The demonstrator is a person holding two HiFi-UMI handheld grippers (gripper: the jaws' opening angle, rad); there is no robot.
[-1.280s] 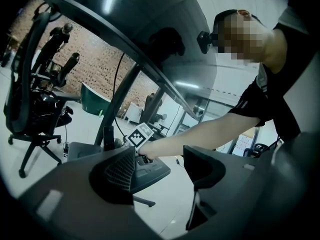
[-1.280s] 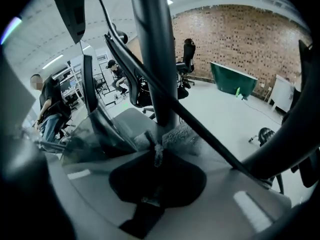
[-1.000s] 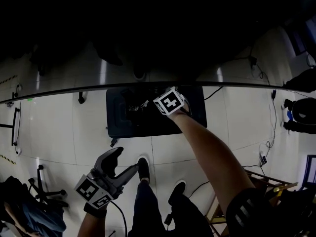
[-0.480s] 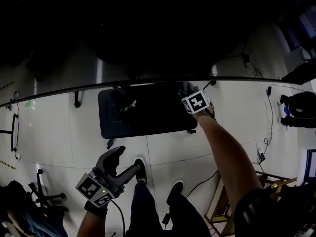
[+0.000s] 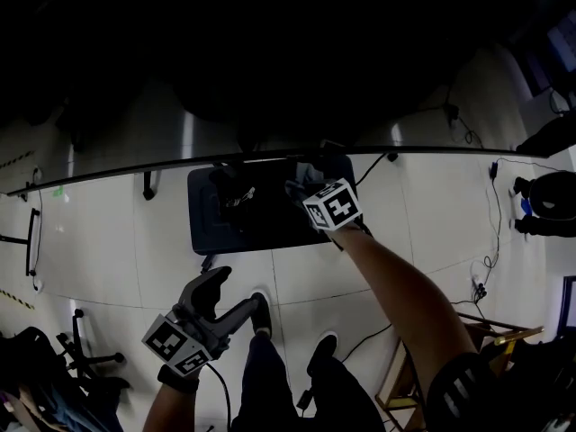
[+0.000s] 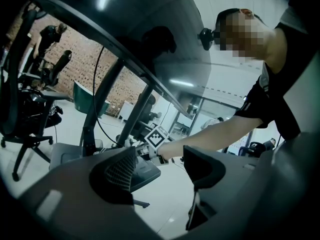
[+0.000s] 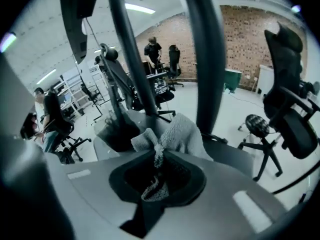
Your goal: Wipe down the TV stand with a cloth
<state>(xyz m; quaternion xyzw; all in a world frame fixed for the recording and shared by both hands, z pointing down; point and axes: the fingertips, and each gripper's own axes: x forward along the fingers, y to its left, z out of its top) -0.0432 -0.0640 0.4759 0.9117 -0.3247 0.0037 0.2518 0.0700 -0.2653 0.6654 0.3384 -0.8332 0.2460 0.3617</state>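
Hanging low beside the person's legs point(image 5: 270, 372), the left gripper point(image 5: 229, 297) has its jaws spread apart with nothing between them. Farther out, the right gripper point(image 7: 158, 170) is clamped on a bunched grey cloth point(image 7: 176, 134). The cloth is pressed onto the dark flat base of the TV stand point(image 5: 225, 234), close against its upright posts point(image 7: 131, 59).

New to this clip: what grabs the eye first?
The right gripper, shut on a grey cloth, holds it at the dark base of the TV stand, mid-frame in the head view. The left gripper hangs open and empty at that view's lower left, above the white floor.
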